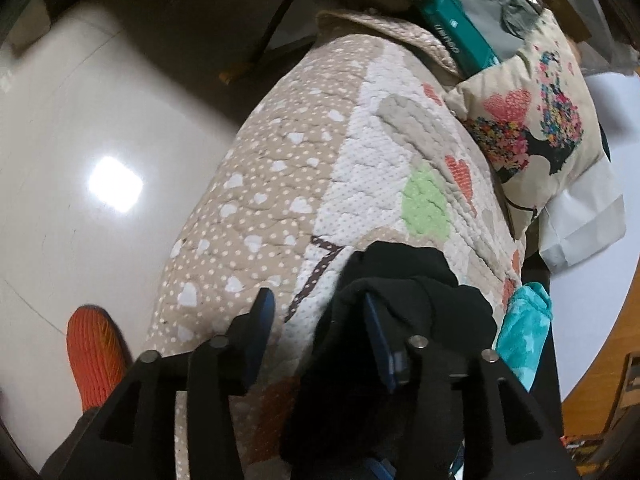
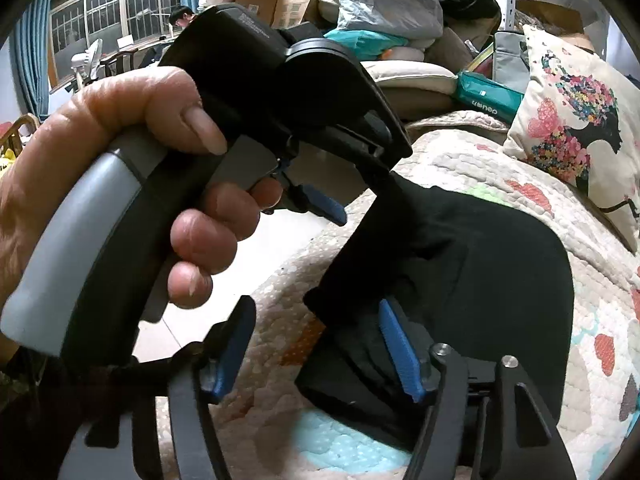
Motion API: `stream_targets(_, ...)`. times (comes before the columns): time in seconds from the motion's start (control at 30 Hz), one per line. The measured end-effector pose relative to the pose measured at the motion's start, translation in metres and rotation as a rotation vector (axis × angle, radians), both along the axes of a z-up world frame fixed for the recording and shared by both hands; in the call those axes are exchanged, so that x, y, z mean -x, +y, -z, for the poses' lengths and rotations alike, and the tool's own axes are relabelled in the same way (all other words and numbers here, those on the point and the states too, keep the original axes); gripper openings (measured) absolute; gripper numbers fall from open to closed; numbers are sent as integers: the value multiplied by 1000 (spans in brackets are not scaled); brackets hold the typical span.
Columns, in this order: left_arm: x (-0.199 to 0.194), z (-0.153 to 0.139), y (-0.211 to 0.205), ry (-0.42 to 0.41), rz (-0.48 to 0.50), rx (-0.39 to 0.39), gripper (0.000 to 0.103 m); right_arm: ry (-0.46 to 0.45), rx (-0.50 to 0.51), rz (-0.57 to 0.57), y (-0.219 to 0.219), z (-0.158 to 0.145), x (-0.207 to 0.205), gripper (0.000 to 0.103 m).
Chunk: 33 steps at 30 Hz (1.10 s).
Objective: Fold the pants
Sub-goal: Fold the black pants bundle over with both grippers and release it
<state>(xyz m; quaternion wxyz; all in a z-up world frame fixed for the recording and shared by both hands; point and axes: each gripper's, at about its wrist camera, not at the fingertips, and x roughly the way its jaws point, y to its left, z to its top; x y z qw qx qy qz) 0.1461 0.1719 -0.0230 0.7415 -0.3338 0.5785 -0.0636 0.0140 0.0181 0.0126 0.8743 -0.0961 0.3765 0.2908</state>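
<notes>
Black pants (image 2: 480, 264) lie on a quilted heart-print bedspread (image 1: 280, 184). In the left wrist view the pants (image 1: 404, 280) bunch over the right finger of my left gripper (image 1: 320, 328), whose jaws stand wide apart with quilt showing between them. In the right wrist view my right gripper (image 2: 320, 344) is open too, its right blue pad (image 2: 400, 352) lying against the pants' edge. The left gripper (image 2: 312, 200), held in a hand (image 2: 120, 152), hangs over the far corner of the pants.
A floral cushion (image 2: 576, 120) and a teal box (image 2: 488, 96) sit at the bed's far side. A teal fleece cloth (image 1: 524, 332) lies beside the pants. The shiny tiled floor (image 1: 80, 128) lies left of the bed, with an orange shoe (image 1: 96, 352). Clutter piles up behind.
</notes>
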Motion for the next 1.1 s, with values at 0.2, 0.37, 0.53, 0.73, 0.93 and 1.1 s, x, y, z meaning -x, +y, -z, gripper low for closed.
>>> stream_targets(0.2,2,6,29,28,-106,60,47,16,-47,7,-10,-9,6,71)
stream_targets(0.37,8,3,58,22,-213,57,47,20,-97,24,-40,-24,24,71)
stream_targets(0.53,13,-9,54,-31,-195,18,47,-3,-92,105,-87,-29,43,71)
stream_targets(0.73,19,-47,3,-241,-63,-89,47,35,-143,306,-150,-17,47,72)
stream_targets(0.93,11,-33,-56,-192,107,-348,49,71,-195,400,-176,-13,37,72)
stream_targets(1.1,0,-7,-43,-93,89,-340,57,85,-175,389,-171,-5,35,72)
